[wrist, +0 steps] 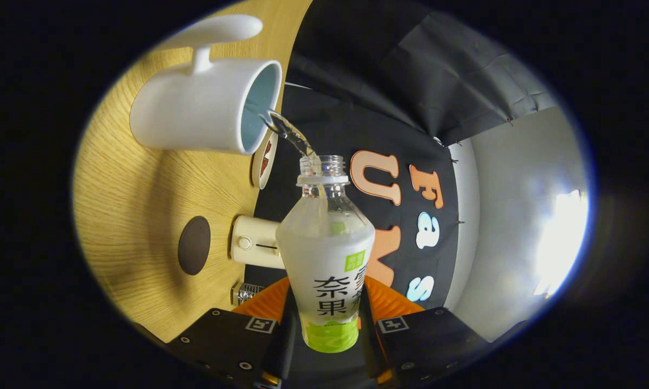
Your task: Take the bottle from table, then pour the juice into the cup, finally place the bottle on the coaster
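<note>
My gripper (325, 313) is shut on a frosted plastic bottle (327, 254) with a white and green label; both orange fingers (265, 302) press its sides. The view is rolled, so the bottle is tipped toward a white mug (200, 108) with a pale blue inside. The bottle's open neck is just short of the mug's rim. A thin clear stream (289, 132) runs from the neck into the mug. A dark brown round coaster (194, 245) lies on the wooden table (124, 205), beside the bottle and apart from the mug.
A cream box-shaped appliance (254, 242) with a knob stands near the table's far edge, close behind the bottle. A small round plate (263, 159) sits by the mug's mouth. A small metal object (244, 292) lies near the left finger. Black cloth hangs behind.
</note>
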Available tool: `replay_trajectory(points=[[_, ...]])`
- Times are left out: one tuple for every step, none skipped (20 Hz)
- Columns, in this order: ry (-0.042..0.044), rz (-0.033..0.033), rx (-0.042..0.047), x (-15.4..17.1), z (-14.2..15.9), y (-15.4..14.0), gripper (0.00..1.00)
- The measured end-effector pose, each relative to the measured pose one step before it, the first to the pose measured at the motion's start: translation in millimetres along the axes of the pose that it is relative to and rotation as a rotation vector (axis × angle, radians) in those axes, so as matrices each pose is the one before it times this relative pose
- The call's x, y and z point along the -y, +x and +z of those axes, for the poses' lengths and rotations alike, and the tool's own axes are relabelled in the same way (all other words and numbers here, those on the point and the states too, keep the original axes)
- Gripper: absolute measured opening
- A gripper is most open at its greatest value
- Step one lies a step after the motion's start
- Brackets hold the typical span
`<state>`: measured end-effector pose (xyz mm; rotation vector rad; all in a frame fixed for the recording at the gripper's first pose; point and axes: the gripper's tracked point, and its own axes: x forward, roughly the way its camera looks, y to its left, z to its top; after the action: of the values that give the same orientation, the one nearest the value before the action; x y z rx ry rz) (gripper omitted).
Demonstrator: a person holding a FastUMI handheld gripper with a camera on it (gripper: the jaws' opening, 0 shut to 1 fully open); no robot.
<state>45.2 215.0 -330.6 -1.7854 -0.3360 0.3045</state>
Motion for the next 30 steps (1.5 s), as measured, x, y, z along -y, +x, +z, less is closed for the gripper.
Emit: replay_trajectory(points=[[-0.00351, -0.00107, 0.00238, 1.13, 0.49, 0.04, 0.53], [-0.0047, -0.00418, 0.00184, 1.52, 0.29, 0.08, 0.53], [-0.00528, -0.00275, 0.00295, 1.27, 0.77, -0.29, 0.53], [-0.00507, -0.00229, 0.00009, 1.13, -0.47, 0.52, 0.53], [-0.00432, 0.00185, 0.00439, -0.5, 0.88, -0.86, 0.53], [-0.00693, -0.00049, 0.00544, 0.45, 1.93, 0.8, 0.53], [-0.00841, 0.00066, 0.00622, 0.39, 0.69, -0.21, 0.53], [-0.00884, -0.00115, 0.00459, 0.94, 0.6, 0.34, 0.53], [-0.00651, 0.00114, 0.00399, 0.97, 0.9, 0.26, 0.53], [-0.00491, 0.00018, 0.00099, -0.86, -0.07, 0.28, 0.53], [-0.00394, 0.00091, 0.00013, 0.11, -0.06, -0.08, 0.53], [-0.00493, -0.00021, 0.00017, -0.61, -1.26, 0.66, 0.53], [-0.00677, -0.00134, 0.00067, 1.07, -0.25, -0.27, 0.53], [-0.00691, -0.00059, 0.00271, 0.7, 0.48, 0.86, 0.53], [-0.0075, -0.00395, 0.00242, 2.65, 0.12, 0.78, 0.53], [-0.00654, -0.00006, 0.00475, 1.0, 0.17, 0.76, 0.53], [-0.0071, -0.00387, 0.00402, 0.86, 0.4, 0.19, 0.53], [-0.00822, -0.0004, 0.00666, 1.65, 0.66, 1.79, 0.53], [-0.00825, -0.0036, 0.00486, 0.1, 2.27, -0.15, 0.53], [-0.00746, 0.00097, 0.00619, -0.18, 0.02, -0.61, 0.53], [-0.00757, -0.00088, 0.00461, 0.39, 1.38, 0.39, 0.53], [-0.00943, 0.00073, 0.00535, 1.15, 0.57, 0.89, 0.53], [-0.00771, -0.00204, 0.00294, 1.18, -0.58, 1.03, 0.53], [-0.00698, 0.00115, 0.00416, -0.21, -0.26, 0.39, 0.53], [-0.0071, 0.00109, 0.00442, -0.65, 0.86, 0.57, 0.53], [-0.01146, -0.00054, 0.00827, 0.98, 1.77, -0.65, 0.53], [-0.01235, -0.00381, 0.00744, 2.29, 1.67, 1.12, 0.53], [-0.0098, -0.00301, 0.00662, 2.8, 1.71, -0.27, 0.53], [-0.00627, -0.0017, 0.00592, 0.42, -0.2, 1.0, 0.53], [-0.00551, -0.00042, 0.00598, 0.35, 0.14, 0.6, 0.53]])
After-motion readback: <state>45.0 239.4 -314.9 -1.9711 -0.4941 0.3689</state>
